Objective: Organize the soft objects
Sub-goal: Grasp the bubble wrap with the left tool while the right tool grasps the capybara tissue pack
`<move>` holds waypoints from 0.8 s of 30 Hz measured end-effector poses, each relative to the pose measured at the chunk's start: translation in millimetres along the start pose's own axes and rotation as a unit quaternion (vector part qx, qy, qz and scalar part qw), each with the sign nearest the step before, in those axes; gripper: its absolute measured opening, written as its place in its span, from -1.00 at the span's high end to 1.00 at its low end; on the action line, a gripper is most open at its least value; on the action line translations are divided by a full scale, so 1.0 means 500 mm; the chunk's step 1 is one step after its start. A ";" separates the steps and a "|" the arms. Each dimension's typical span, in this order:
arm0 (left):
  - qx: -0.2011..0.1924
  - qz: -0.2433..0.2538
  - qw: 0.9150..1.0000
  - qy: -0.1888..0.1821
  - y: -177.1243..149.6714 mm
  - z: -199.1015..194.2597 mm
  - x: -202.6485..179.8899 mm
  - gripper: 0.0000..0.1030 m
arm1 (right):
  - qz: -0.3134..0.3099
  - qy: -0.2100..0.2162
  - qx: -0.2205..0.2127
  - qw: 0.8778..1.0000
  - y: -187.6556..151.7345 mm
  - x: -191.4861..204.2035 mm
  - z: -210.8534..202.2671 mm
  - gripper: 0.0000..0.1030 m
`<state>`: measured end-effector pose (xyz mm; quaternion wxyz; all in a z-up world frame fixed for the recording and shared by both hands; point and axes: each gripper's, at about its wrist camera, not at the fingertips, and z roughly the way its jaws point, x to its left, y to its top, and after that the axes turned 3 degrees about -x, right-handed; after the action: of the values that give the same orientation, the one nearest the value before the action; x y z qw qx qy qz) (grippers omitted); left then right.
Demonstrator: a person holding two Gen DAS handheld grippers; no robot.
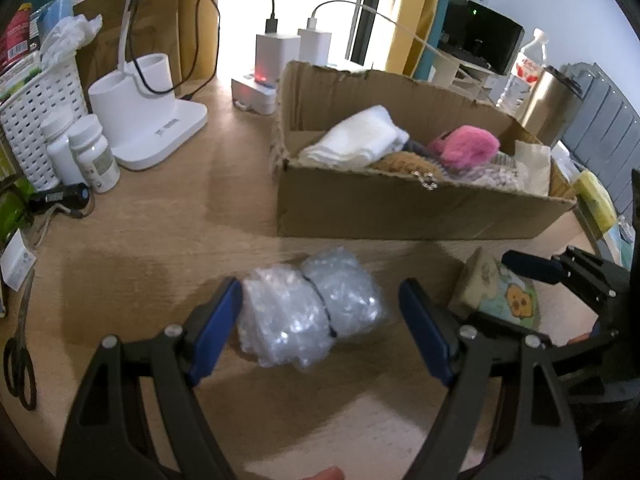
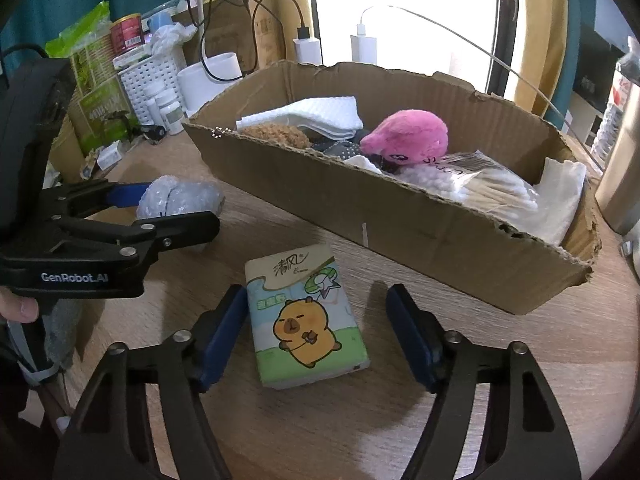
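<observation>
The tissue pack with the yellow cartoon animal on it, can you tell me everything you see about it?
The tissue pack is a soft, flat rectangle in shiny plastic wrap. Its top shows a yellow-orange cartoon animal on green grass, blue sky and some printed characters. It looks unopened and lies flat, face up, on the wooden table, in front of the cardboard box. The right tongs straddle it, open: the left pad sits right at its edge, the other stands clear.

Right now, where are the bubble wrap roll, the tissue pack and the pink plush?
Bubble wrap roll (image 1: 310,312), left wrist view: on its middle, near the black band.
Tissue pack (image 2: 306,322), right wrist view: on the printed capybara.
Pink plush (image 2: 408,136), right wrist view: on its rounded body.
</observation>
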<state>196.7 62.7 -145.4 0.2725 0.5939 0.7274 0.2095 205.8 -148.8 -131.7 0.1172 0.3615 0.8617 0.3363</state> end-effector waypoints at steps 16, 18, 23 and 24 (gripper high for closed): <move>-0.010 0.017 0.999 -0.027 -0.006 -0.011 -0.010 -0.39 | -0.001 -0.009 -0.002 1.000 -0.001 -0.002 -0.007 0.01; -0.014 0.020 0.999 -0.033 -0.006 -0.018 -0.015 -0.38 | -0.002 -0.010 -0.005 1.000 -0.001 -0.002 -0.013 0.02; -0.021 0.027 0.998 -0.043 -0.008 -0.035 -0.024 -0.34 | -0.003 -0.014 -0.011 1.000 -0.002 0.002 -0.028 0.02; -0.023 0.028 0.998 -0.045 -0.010 -0.040 -0.026 -0.34 | -0.003 -0.015 -0.012 1.000 -0.003 0.003 -0.031 0.02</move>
<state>182.1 49.3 -131.5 0.3123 0.6166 0.6925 0.2068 197.3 -156.3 -121.0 0.1353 0.3625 0.8567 0.3410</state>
